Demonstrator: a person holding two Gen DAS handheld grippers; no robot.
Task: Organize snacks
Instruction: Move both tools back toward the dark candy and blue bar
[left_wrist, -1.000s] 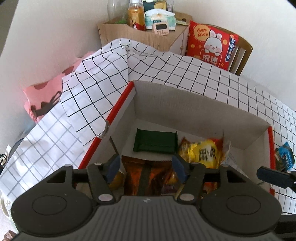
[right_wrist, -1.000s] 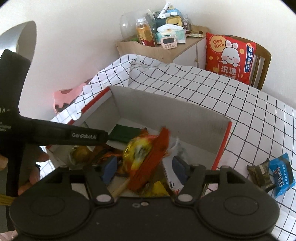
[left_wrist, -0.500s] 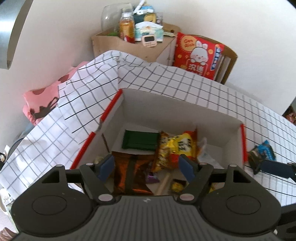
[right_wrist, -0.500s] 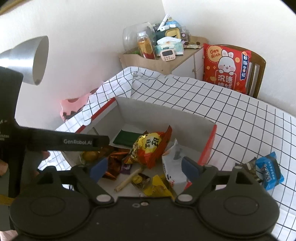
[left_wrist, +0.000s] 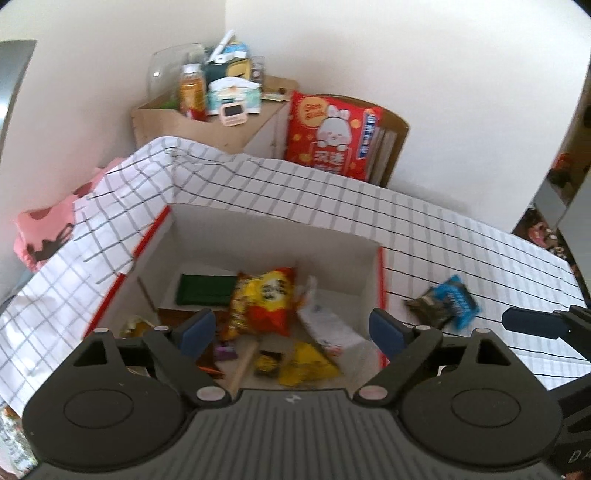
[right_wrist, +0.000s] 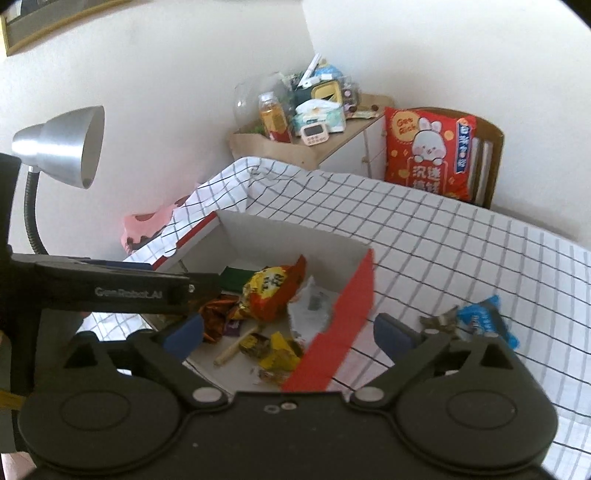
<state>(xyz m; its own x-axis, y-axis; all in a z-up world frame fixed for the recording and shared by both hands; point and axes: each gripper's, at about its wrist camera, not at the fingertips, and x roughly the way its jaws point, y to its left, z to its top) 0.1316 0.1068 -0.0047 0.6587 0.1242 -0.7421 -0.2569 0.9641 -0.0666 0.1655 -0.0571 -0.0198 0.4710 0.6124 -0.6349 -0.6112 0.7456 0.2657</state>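
Above the box (left_wrist: 258, 236), both tongs (left_wrist: 291, 328) (right_wrist: 291, 330) opening; nothing between.

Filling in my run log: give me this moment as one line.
left gripper: opening, empty | right gripper: opening, empty | red-edged cardboard box: holds snacks | blue wrapper, dark wrapper: outside on checked tablecloth

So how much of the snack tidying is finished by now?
Mostly done: many packets, including a yellow-red bag, lie in the box. Nothing is in hand: the left gripper and right gripper are opening, empty. Left: a blue packet and a dark packet on the tablecloth.
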